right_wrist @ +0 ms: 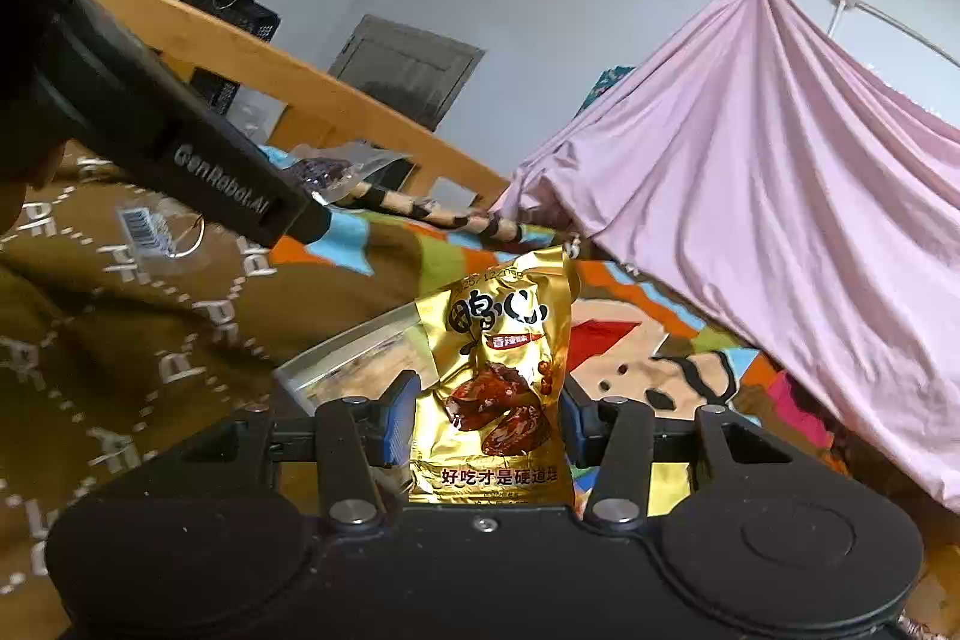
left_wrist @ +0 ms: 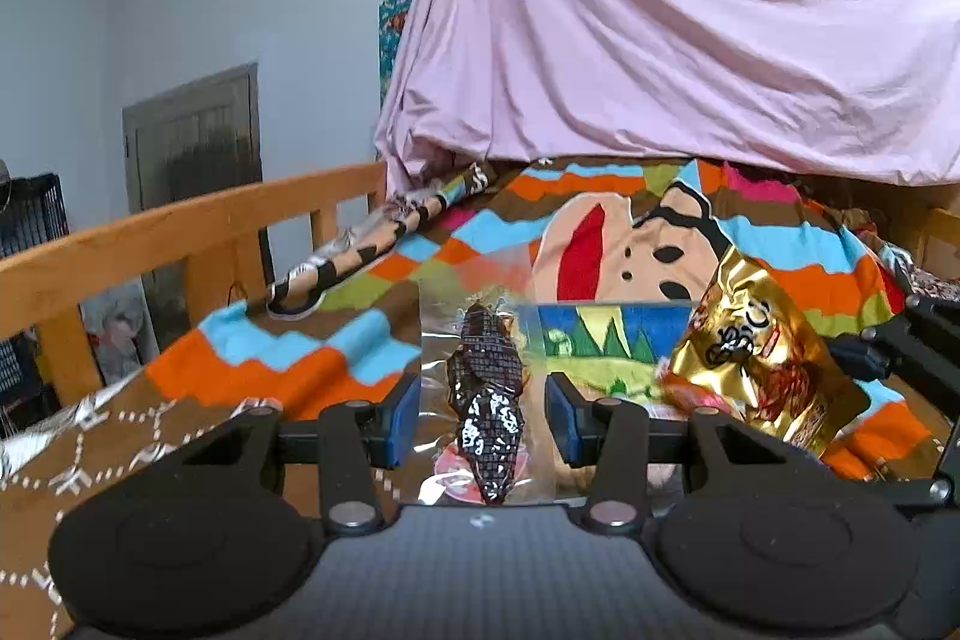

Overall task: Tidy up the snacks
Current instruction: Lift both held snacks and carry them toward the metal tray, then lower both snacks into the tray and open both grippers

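The left gripper (left_wrist: pixel 485 415) has its blue pads apart, with a clear packet (left_wrist: pixel 480 388) standing upright between them. Inside that packet sits a dark brown snack with white print, running from 12 to 6 o'clock in the left wrist view. The packet's film looks to reach both pads, yet whether the pads actually press it cannot be told.

The right gripper (right_wrist: pixel 487 418) holds a gold packet (right_wrist: pixel 495 376) upright between its pads; the packet fills the gap from pad to pad, so the pads are clamped on it. Its front shows black characters on top, a red label, and a picture of brown meat pieces lower down. In the left wrist view the same gold packet (left_wrist: pixel 756 364) appears at 3 o'clock, tilted, with the black frame of the right gripper just beside it.

Behind the gold packet, at 9 to 10 o'clock of it in the right wrist view, lies a clear tray (right_wrist: pixel 354 358); its contents are too blurred to name.

Everything sits above a colourful blanket (left_wrist: pixel 312 358) with orange, blue and brown zigzags. A pink sheet (left_wrist: pixel 660 40) hangs at 12 o'clock, and a wooden rail (left_wrist: pixel 180 226) runs at 9 to 10 o'clock.
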